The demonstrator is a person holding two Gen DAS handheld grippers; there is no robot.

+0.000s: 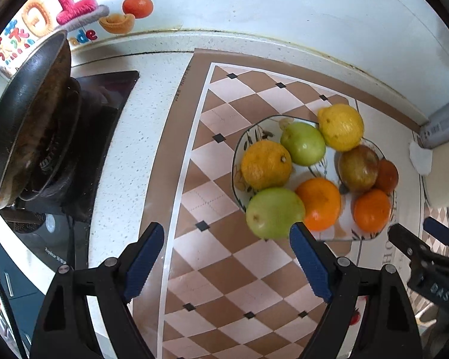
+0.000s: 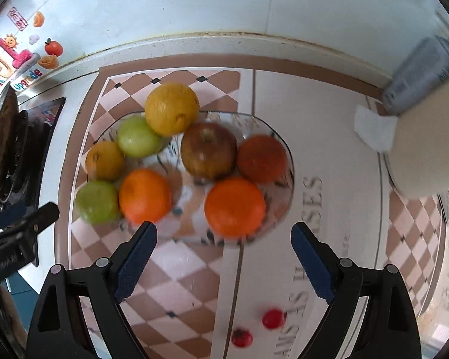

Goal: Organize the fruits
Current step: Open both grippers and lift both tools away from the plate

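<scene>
Checkered matting point(image 1: 212, 269) covers my countertop. Both claws hang released, nothing between the pads: my left gripper point(image 1: 227, 257) and right gripper point(image 2: 224, 257). Just ahead of each sits the plate point(image 2: 287, 179) of fruit, oranges point(image 2: 235, 206) nearest my right, a green apple point(image 1: 274, 212) nearest my left.

In the left wrist view the dark red fruit point(image 1: 387, 176) sat half hidden behind the brownish apple point(image 1: 358, 167), at three o'clock on the plate point(image 1: 248, 137). The pan point(image 1: 24, 119) was cut by the edge at nine. The right wrist view was blurred — plate pattern unreadable.
</scene>
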